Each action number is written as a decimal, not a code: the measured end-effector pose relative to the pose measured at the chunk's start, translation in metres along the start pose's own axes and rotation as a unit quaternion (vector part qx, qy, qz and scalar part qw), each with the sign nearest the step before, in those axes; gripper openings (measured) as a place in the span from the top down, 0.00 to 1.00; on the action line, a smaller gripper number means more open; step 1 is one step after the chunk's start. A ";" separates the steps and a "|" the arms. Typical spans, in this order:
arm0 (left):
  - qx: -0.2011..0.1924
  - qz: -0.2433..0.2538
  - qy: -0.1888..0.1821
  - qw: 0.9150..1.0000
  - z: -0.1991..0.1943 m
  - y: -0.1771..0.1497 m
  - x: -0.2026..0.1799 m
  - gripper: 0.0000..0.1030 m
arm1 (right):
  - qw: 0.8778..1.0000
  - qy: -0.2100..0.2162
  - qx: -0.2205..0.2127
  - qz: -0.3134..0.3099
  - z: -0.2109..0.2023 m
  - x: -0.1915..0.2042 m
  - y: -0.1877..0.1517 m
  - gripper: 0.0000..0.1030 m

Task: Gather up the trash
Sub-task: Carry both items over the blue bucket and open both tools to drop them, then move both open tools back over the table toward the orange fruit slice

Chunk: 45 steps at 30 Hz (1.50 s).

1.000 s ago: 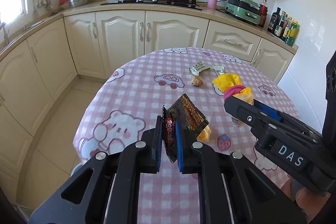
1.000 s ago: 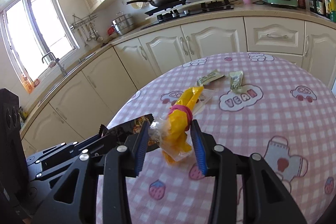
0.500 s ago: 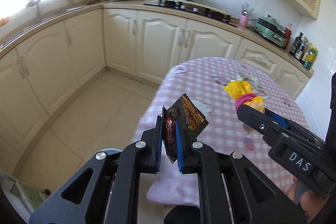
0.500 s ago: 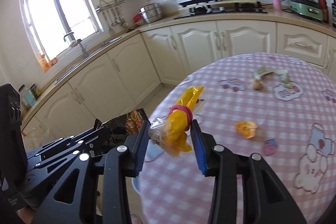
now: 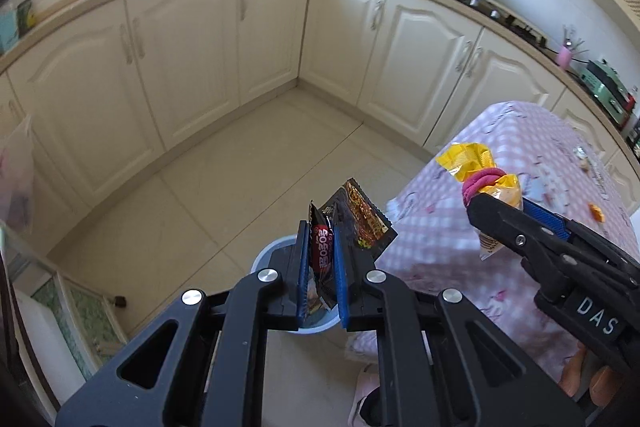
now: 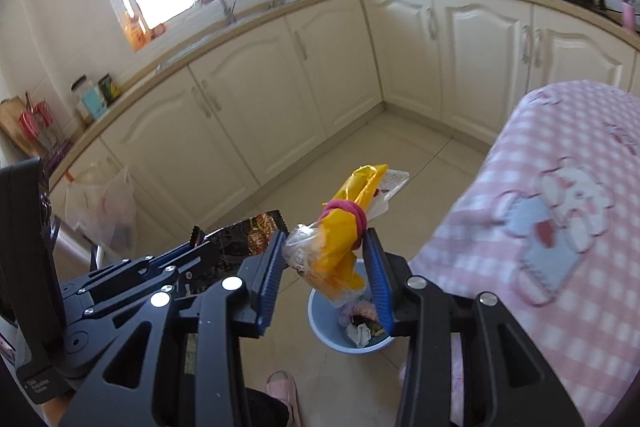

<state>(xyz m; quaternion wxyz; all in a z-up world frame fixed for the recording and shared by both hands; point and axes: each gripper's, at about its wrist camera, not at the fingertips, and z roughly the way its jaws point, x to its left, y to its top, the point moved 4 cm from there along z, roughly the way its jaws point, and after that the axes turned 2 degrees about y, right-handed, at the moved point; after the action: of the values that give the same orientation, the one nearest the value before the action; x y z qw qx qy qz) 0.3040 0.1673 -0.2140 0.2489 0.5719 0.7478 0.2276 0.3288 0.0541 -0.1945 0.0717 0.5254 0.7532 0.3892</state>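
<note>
My left gripper (image 5: 320, 251) is shut on a dark snack wrapper (image 5: 352, 219) with red lettering; it hangs right above the pale blue bin (image 5: 264, 255) on the floor. My right gripper (image 6: 326, 259) is shut on a yellow bag tied with a pink band (image 6: 344, 231); in the left wrist view the same bag (image 5: 480, 167) shows at the right. In the right wrist view the bin (image 6: 348, 341) lies just below the bag and holds some crumpled rubbish. The left gripper (image 6: 200, 247) with its wrapper is beside the right one, at its left.
The table with the pink checked cloth (image 5: 460, 227) stands to the right of the bin; small scraps (image 5: 596, 213) lie on it. Cream cabinets (image 5: 192, 47) run along the walls around a bare tiled floor. A plastic bag (image 6: 104, 203) hangs at the left. A pink slipper (image 6: 282, 387) is below.
Both grippers have swung left off the table and down, each keeping its piece of trash. The view went from the tabletop to the floor, and the blue bin now lies beneath them.
</note>
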 end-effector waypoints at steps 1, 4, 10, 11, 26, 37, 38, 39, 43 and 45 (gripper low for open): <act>0.007 -0.004 0.003 1.000 0.006 -0.002 0.005 0.90 | 1.000 0.002 0.007 -0.002 0.010 0.003 -0.001 0.62; 0.034 -0.016 0.011 0.999 0.030 -0.009 0.020 0.90 | 0.999 0.002 0.042 -0.011 0.047 0.010 -0.011 0.62; 0.065 -0.030 0.009 0.997 0.069 -0.006 0.028 0.90 | 0.997 -0.017 0.070 -0.016 0.083 0.007 -0.020 0.62; 0.066 -0.031 0.005 0.997 0.073 -0.005 0.027 0.89 | 0.997 -0.023 0.072 -0.017 0.087 0.005 -0.021 0.62; 0.067 -0.044 -0.020 0.997 0.089 0.004 0.021 0.55 | 0.996 -0.035 0.081 -0.012 0.106 -0.012 -0.023 0.62; 0.045 -0.060 -0.016 0.997 0.071 0.009 0.038 0.51 | 0.997 -0.029 0.074 -0.025 0.105 -0.001 -0.015 0.62; 0.043 -0.063 -0.015 0.997 0.069 0.010 0.039 0.51 | 0.997 -0.028 0.073 -0.026 0.105 0.001 -0.014 0.62; 0.040 -0.065 -0.015 0.997 0.067 0.011 0.041 0.50 | 0.997 -0.027 0.072 -0.028 0.106 0.003 -0.012 0.62; 0.030 -0.076 -0.010 0.997 0.062 0.015 0.046 0.49 | 0.997 -0.023 0.063 -0.037 0.107 0.011 -0.003 0.60; 0.027 -0.082 -0.007 0.996 0.060 0.017 0.048 0.48 | 0.997 -0.025 0.057 -0.044 0.107 0.014 0.001 0.60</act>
<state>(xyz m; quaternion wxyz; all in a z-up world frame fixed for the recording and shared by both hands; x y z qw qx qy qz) 0.3442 0.2216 -0.2548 0.2569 0.5169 0.7960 0.1822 0.3787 0.1213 -0.2631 0.0772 0.5041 0.7948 0.3289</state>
